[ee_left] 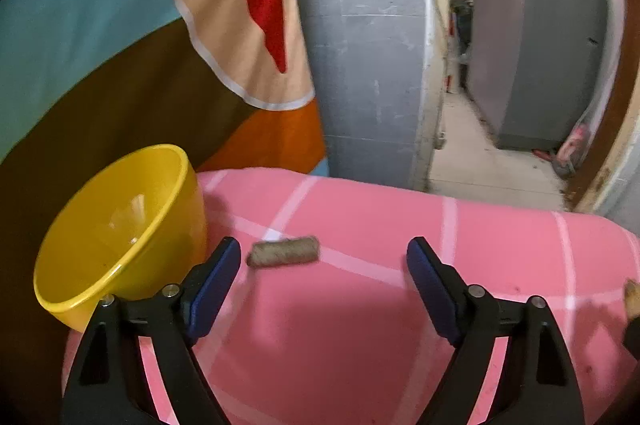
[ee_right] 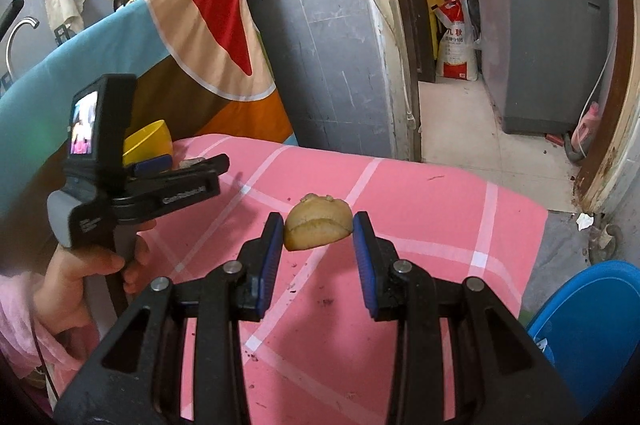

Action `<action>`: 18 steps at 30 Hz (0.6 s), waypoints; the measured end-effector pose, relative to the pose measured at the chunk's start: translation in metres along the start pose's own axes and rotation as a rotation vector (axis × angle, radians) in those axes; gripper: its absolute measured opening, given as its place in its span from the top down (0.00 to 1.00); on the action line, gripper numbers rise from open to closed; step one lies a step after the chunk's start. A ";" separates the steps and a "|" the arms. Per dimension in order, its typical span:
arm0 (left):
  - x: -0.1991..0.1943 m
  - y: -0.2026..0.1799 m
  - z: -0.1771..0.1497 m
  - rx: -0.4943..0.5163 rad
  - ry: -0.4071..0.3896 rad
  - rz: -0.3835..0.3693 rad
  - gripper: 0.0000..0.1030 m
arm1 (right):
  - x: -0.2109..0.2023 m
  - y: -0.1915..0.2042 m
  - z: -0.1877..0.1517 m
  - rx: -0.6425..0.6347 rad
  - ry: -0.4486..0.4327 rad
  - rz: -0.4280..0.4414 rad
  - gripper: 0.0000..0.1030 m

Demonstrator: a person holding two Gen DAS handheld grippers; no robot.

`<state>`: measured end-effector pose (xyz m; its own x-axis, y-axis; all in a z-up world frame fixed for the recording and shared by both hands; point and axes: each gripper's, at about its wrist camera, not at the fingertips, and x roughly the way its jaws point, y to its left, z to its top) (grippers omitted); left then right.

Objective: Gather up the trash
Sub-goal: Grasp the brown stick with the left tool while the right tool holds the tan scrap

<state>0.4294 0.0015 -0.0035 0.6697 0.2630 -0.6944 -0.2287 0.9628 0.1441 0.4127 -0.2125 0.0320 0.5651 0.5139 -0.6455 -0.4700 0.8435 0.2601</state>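
Observation:
A brown cork-like roll (ee_left: 283, 251) lies on the pink checked cloth (ee_left: 360, 325), just ahead of my left gripper (ee_left: 323, 259), which is open and empty. A yellow bowl (ee_left: 116, 233) stands tilted at the left of it. In the right wrist view my right gripper (ee_right: 318, 237) is shut on a tan bread piece (ee_right: 318, 227), held above the pink cloth (ee_right: 400, 225). The left gripper (ee_right: 188, 165) shows there at the left, held by a hand, near the yellow bowl (ee_right: 148, 141).
A multicoloured cloth (ee_left: 140, 45) hangs behind the bowl. A blue bin (ee_right: 592, 329) stands at the lower right beside the table. A doorway with a grey appliance (ee_right: 540, 25) lies behind. Crumbs dot the cloth.

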 end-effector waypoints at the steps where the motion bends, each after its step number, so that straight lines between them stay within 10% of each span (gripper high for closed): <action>1: 0.001 -0.001 0.000 0.009 -0.001 0.001 0.23 | -0.001 0.000 0.000 -0.001 0.000 0.001 0.58; 18: 0.007 0.008 -0.008 0.124 0.023 0.004 0.78 | -0.001 0.003 -0.001 -0.031 0.003 0.006 0.58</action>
<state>0.4264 0.0104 -0.0128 0.6523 0.2671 -0.7093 -0.1417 0.9623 0.2320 0.4102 -0.2103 0.0329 0.5603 0.5185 -0.6459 -0.4940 0.8351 0.2419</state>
